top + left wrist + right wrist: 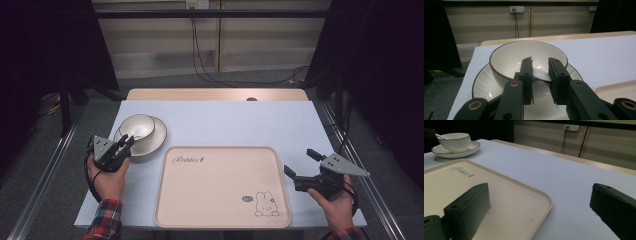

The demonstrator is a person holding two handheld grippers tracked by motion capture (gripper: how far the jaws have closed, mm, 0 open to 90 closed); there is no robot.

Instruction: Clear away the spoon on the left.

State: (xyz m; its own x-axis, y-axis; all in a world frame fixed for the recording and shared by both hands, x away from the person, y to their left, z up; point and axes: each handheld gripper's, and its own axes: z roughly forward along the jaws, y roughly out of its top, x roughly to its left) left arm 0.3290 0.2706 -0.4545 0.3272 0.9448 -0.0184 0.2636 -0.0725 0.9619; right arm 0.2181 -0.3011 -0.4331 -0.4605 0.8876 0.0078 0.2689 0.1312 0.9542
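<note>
A white bowl [136, 125] with a dark rim stands on a ribbed white plate [156, 137] at the table's left. A metal spoon [542, 79] lies in the bowl, and its handle [439, 136] sticks out over the near rim. My left gripper [127, 141] reaches to that rim. In the left gripper view its jaws [540, 62] stand narrow, with the spoon handle spanning the gap between the pads. My right gripper [299, 161] is open and holds nothing. It hovers just right of the beige tray [222, 215], with its jaws [540, 192] wide apart over the tray's corner.
The tray carries a rabbit drawing [266, 205] and script lettering [187, 160], with nothing on it. The pale blue tabletop [240, 122] stretches behind the tray. A wooden strip [215, 94] runs along the far edge, and cables [200, 60] hang down the wall beyond.
</note>
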